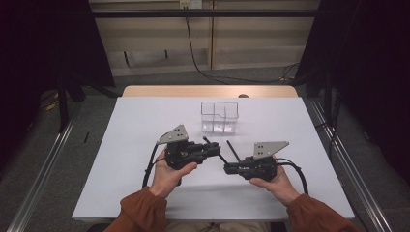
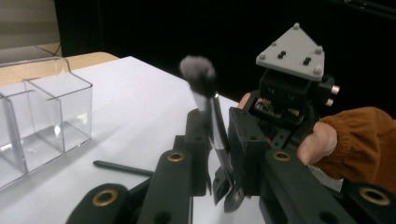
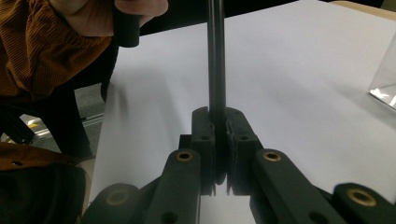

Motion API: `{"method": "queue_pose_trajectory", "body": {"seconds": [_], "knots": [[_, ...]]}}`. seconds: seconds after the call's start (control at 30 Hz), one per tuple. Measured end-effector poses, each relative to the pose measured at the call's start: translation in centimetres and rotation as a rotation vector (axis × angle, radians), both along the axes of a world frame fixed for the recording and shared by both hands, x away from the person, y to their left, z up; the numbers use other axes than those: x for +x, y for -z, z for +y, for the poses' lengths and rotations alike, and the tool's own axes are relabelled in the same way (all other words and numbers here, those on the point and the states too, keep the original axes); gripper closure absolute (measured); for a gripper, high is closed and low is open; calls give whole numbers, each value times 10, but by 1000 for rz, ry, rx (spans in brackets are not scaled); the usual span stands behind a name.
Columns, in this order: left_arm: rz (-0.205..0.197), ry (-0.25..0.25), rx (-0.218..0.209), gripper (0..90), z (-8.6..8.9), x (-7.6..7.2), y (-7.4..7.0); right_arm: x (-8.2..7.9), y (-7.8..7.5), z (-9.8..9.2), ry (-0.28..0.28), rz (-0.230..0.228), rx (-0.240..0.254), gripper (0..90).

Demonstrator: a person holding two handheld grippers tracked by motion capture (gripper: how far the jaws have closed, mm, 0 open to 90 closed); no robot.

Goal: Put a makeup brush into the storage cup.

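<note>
One brush (image 2: 211, 109) sits at the middle of it all, and both sets of tongs have hold of it. In the left gripper view we see its fluffy grey head, silver collar and black handle, with the handle running down between the left tongs (image 2: 218, 114), whose jaws press in on it from either side.

The right gripper view gives us none of the head. We get the black handle (image 3: 216, 60) rising straight out of the right tongs (image 3: 217, 112), which are clamped tight on it.

From the high view we make out the brush as a thin dark line held above the bench (image 1: 145, 121). It slants from the tip of the left tongs (image 1: 215, 152) down to the tip of the right tongs (image 1: 226, 168), and the two point at each other near the bench's middle.

Just beside them a thin black stick (image 1: 232, 152) lies flat on the white surface. We find it again in the left gripper view (image 2: 122, 168), low and left of the jaws.

Farther back stands a clear organiser (image 1: 220, 116), divided into compartments and apart from both tongs. The left gripper view shows its transparent walls (image 2: 56, 116) close up.

That view also catches the person's right hand (image 2: 317, 140) in a rust-coloured sleeve (image 2: 359, 140).
</note>
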State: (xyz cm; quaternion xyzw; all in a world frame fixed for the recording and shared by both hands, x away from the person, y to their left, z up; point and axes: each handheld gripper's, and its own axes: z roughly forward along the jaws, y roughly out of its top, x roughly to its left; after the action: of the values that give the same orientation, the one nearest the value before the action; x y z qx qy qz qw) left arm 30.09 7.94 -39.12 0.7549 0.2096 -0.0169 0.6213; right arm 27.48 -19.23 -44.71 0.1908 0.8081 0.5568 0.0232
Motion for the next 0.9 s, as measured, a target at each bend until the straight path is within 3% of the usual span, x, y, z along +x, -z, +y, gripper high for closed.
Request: {"method": "queue_pose_trajectory", "body": {"seconds": [0.27,0.47,0.63,0.73,0.9], "knots": [[26,25,-20,828,-4,0,-2,0,0,-3,29,-2,4,825],[11,37,-15,840,-7,-1,-5,1,-2,-4,47,5,14,800],[11,28,-13,841,-7,-1,-5,0,-2,-4,48,-7,5,715],[8,23,-6,841,-7,-1,-4,0,-2,-3,65,1,0,590],[2,9,4,841,-6,0,-4,0,-3,-4,77,1,2,478]]}}
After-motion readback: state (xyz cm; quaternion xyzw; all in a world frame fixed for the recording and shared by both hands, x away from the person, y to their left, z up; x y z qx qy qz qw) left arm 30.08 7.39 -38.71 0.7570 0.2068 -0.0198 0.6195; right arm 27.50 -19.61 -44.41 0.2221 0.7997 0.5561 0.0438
